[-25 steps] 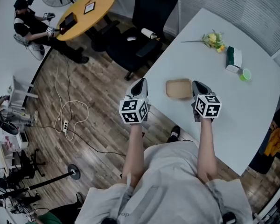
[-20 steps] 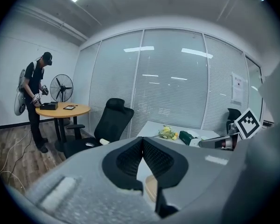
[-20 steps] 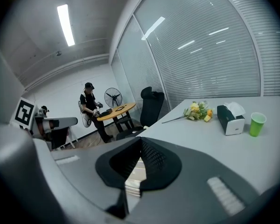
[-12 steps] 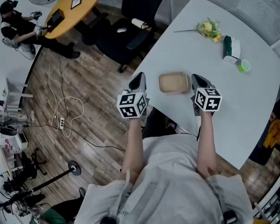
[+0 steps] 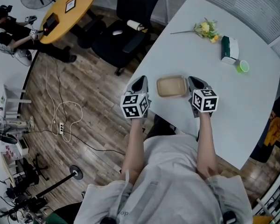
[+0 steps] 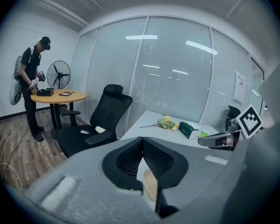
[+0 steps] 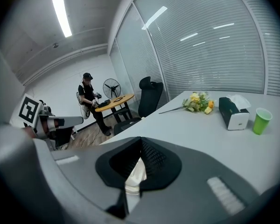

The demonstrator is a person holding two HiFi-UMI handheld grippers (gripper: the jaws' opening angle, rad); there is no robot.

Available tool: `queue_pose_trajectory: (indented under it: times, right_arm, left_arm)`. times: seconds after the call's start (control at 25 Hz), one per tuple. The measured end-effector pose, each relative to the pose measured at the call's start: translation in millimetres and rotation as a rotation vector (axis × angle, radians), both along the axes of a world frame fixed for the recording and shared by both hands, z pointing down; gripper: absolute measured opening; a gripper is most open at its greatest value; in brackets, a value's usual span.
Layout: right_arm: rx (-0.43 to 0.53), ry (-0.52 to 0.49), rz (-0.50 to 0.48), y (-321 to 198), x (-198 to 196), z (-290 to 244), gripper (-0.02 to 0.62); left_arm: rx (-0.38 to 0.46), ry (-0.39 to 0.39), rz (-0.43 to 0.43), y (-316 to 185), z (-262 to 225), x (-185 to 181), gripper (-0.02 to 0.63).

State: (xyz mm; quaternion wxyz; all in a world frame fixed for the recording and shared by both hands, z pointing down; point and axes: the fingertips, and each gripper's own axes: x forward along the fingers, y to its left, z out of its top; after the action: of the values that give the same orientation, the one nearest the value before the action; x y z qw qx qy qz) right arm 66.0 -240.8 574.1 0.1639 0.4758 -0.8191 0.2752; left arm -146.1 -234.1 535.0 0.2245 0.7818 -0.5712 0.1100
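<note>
Head view, steeply downward. A brown box, shallow and closed, lies flat on the white counter near its front edge, between the 2 grippers. The left gripper hovers just beside the box's left end, over the counter's edge. The right gripper hovers just beside its right end. Neither touches the box.

In the left gripper view and the right gripper view, each pair of fingers is clenched tip to tip with nothing gripped. A sliver of the box shows through the gap beneath the left pair.

State of the work, as judged: both grippers are brought up to flank the box, but it is not yet grasped, lifted or opened.

Far side of the counter, well apart from the box: yellow flowers, a tissue box and a green cup. Beyond the counter: a black office chair, a round wooden table and a second person beside it.
</note>
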Motion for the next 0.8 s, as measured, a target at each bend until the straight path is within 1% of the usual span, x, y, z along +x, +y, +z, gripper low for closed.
queue_pose_trajectory:
  times: [0.2,0.32,0.48,0.64,0.8]
  right_arm:
    - [-0.033,0.010,0.012,-3,7,12,0.003]
    - [-0.050,0.023,0.001,-6,7,20,0.003]
    - [-0.080,0.031,0.005,-7,9,32,0.003]
    - [-0.112,0.034,-0.011,-2,3,47,0.003]
    - [-0.135,0.039,-0.013,0,3,58,0.003]
  left_arm:
    - [-0.036,0.008,0.038,-8,19,14,0.003]
    - [-0.064,0.024,0.037,-14,31,17,0.004]
    - [-0.112,0.019,0.045,-16,48,24,0.005]
    - [-0.176,0.008,0.053,-6,74,27,0.005]
    - [-0.256,0.028,0.069,10,102,38,0.005]
